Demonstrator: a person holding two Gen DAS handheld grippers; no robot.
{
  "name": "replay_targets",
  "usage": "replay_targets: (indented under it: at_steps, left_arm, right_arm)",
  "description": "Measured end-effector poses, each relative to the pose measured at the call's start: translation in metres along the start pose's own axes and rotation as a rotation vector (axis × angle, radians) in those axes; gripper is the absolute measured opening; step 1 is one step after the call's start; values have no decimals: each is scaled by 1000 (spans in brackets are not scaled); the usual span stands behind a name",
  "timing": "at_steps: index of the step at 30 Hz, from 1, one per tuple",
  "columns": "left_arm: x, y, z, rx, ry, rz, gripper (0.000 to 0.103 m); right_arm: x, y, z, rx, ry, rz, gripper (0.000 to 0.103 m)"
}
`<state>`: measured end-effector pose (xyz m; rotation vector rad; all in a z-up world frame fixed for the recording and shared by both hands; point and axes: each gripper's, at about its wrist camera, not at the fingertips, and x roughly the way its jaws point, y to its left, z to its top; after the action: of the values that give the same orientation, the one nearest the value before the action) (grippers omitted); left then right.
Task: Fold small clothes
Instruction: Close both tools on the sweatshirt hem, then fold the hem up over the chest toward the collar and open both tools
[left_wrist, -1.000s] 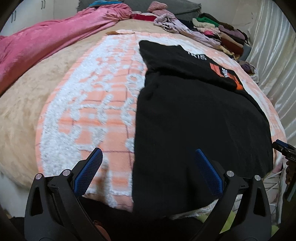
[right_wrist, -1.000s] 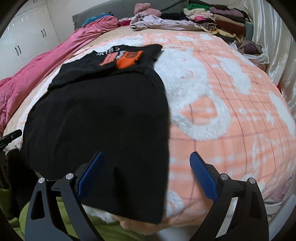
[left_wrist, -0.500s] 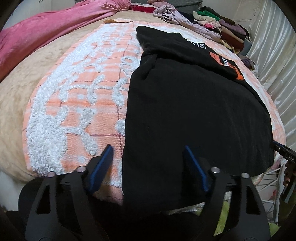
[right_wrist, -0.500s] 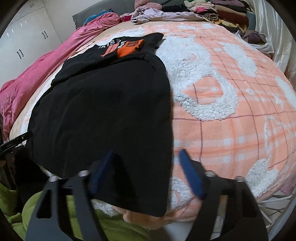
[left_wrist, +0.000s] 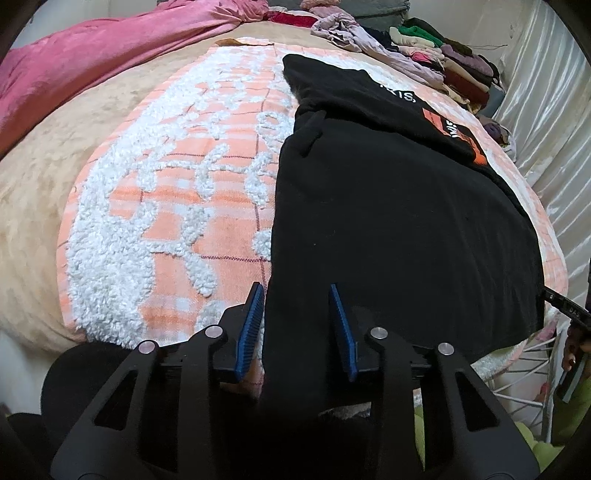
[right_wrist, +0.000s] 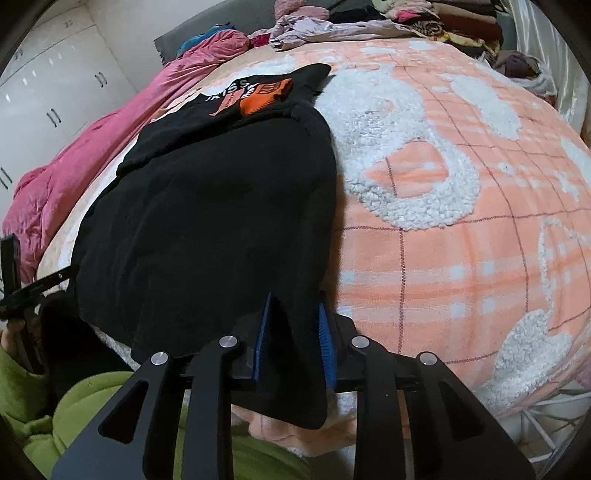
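A black garment (left_wrist: 399, 221) with an orange and white print lies lengthwise on the orange and white blanket (left_wrist: 166, 206); its near hem hangs over the bed's edge. My left gripper (left_wrist: 295, 314) straddles the hem's left corner, jaws partly closed with a gap still showing. In the right wrist view the same garment (right_wrist: 207, 221) fills the left half. My right gripper (right_wrist: 293, 325) has its blue pads (right_wrist: 265, 332) narrowed around the hem's right corner, cloth between them.
A pink quilt (left_wrist: 92, 62) lies at the far left of the bed. Piles of folded and loose clothes (left_wrist: 436, 55) line the far end. A silver curtain (left_wrist: 546, 122) runs along the right. White wardrobes (right_wrist: 48, 96) stand behind.
Both grippers moved forward onto the near hem corners and narrowed their jaws from wide open to close around the cloth.
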<state>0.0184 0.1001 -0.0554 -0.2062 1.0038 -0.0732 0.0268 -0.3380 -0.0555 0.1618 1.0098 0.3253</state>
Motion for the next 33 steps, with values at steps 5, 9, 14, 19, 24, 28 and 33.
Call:
replay_targets:
  at_steps: [5,9,14,19,24,28,33]
  left_arm:
    - [4,-4,-1,10,6,15,27]
    - [-2,-15,0,36,-17,1,4]
    - [-15,-16,10,23,-54,-63,3]
    - [-31,-2,31,-43,-106,-122,3]
    - [-38,9,56,-90,-148,-156,3]
    - [-41,9,79,-100,-183,-164,3]
    - [-31,13,124,-146,-210,-191,3]
  right_arm:
    - [4,4,0,-15,-17,16,29]
    - [-6,4,1,-23,-54,81,9]
    - [-25,0,14,-7,-108,144,8]
    - [-41,-4,35,8,-175,188,8]
    - [-44,-6,67,13,-236,213,7]
    - [-42,-8,100,6,-286,212,7]
    - [-27,-12,150,16,-334,177,7]
